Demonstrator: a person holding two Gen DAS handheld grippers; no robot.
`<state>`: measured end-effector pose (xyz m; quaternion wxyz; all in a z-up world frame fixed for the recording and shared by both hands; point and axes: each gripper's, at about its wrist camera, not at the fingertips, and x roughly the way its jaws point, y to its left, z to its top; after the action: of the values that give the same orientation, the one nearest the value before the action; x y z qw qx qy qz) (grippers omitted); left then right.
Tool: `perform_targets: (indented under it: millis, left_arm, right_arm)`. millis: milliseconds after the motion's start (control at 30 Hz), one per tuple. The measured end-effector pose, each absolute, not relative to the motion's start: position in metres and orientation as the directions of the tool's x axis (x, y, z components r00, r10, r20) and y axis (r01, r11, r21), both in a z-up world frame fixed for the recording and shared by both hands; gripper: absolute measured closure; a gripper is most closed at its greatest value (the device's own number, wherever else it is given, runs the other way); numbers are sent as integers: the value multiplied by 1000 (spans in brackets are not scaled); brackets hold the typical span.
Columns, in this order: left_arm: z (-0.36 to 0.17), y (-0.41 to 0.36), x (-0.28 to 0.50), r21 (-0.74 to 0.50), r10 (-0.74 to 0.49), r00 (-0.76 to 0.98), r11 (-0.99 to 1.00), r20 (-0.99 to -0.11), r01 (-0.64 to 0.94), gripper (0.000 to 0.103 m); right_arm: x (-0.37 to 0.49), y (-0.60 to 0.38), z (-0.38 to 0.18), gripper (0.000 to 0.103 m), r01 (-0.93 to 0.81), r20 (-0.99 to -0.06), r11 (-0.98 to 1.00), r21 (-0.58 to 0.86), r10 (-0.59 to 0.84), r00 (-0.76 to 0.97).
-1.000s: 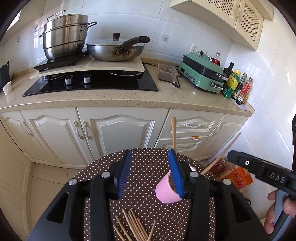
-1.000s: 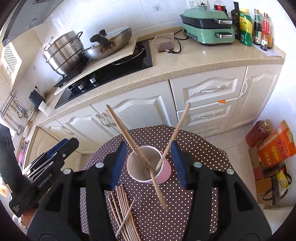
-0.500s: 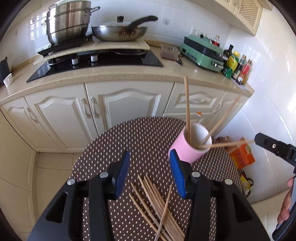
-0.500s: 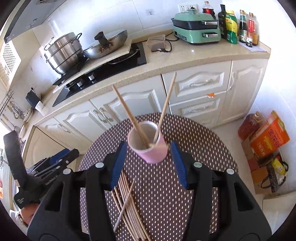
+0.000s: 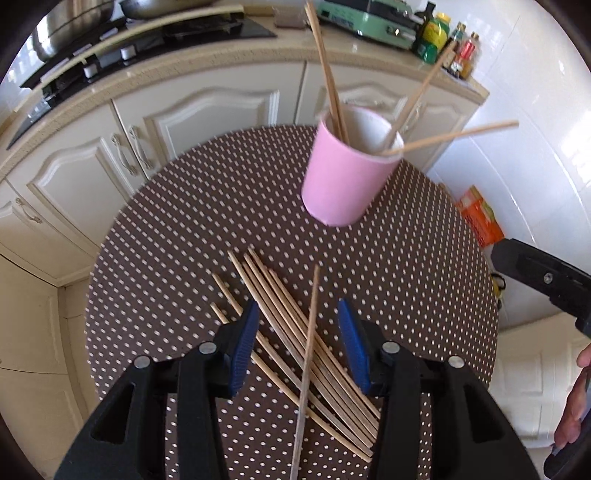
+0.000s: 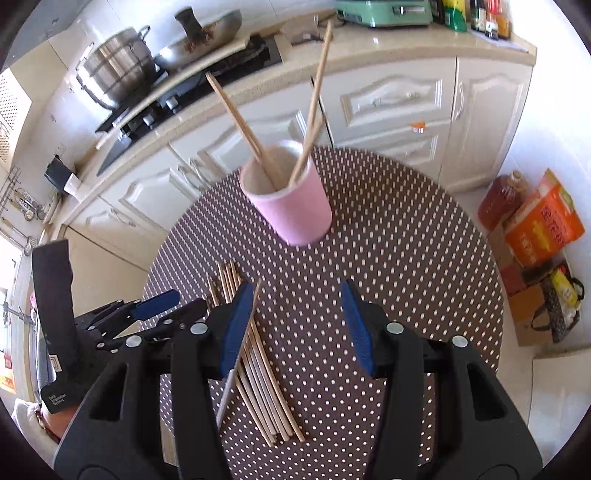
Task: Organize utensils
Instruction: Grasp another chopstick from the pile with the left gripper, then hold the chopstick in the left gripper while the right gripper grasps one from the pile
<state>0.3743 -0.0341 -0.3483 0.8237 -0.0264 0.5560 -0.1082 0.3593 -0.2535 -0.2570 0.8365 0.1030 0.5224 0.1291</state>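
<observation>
On the tabletop (image 5: 424, 258): pile of chopsticks (image 5: 295, 332), not yet sorted.
Cup (image 5: 347, 173): pink, upright, beyond the pile; a few chopsticks already stand in it.
Left claw (image 5: 301, 343): spread wide, empty, above the pile.
Right claw (image 6: 295, 325): spread wide, empty.
Progress: early; most sticks remain.

Steel pot (image 6: 116, 66), green appliance (image 6: 384, 11), orange bag (image 6: 543, 221).

A pink cup (image 6: 293, 206) holding several wooden chopsticks (image 6: 240, 122) stands on a brown polka-dot round table (image 6: 406, 266). Loose chopsticks (image 6: 258, 369) lie bundled beneath the right gripper (image 6: 297, 328), its blue jaws spread apart; the left gripper (image 6: 162, 306) hovers beside.
</observation>
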Motion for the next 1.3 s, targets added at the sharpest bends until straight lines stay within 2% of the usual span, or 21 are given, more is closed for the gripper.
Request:
perform_targets:
  millis: [267, 333, 467, 533, 600, 833, 1167, 1233, 1300]
  left_arm:
    - [-393, -51, 377, -172, -212, 229, 968, -950, 181, 59]
    - [-402, -55, 378, -172, -210, 203, 967, -956, 189, 69]
    - [-416, -59, 379, -170, -201, 161, 967, -966, 189, 78]
    - [-422, -61, 380, -167, -196, 145, 968, -970, 186, 89]
    - [-425, -63, 380, -173, -199, 139, 968, -970, 180, 92]
    - [-426, -61, 385, -184, -210, 155, 968, -965, 169, 97]
    - [-404, -3, 383, -215, -223, 251, 975, -942, 61, 97]
    - [-400, 10, 381, -213, -213, 265, 977, -940, 29, 97]
    - [-397, 23, 379, -215, -206, 274, 977, -939, -3, 97]
  right_arm:
    - [359, -254, -302, 54, -97, -888, 941, 324, 338, 310]
    - [360, -254, -309, 54, -89, -894, 938, 335, 346, 285]
    - [363, -253, -319, 54, -90, -900, 935, 342, 353, 256]
    - [364, -253, -323, 54, -89, -901, 934, 347, 358, 244]
    - [366, -251, -326, 54, -90, -902, 933, 350, 361, 235]
    - [371, -241, -333, 54, -108, -906, 928, 355, 371, 205]
    - [384, -198, -349, 54, -204, -923, 921, 333, 362, 129]
    - [388, -185, -354, 65, -248, -930, 916, 315, 350, 112]
    - [390, -174, -360, 68, -284, -936, 911, 298, 337, 100]
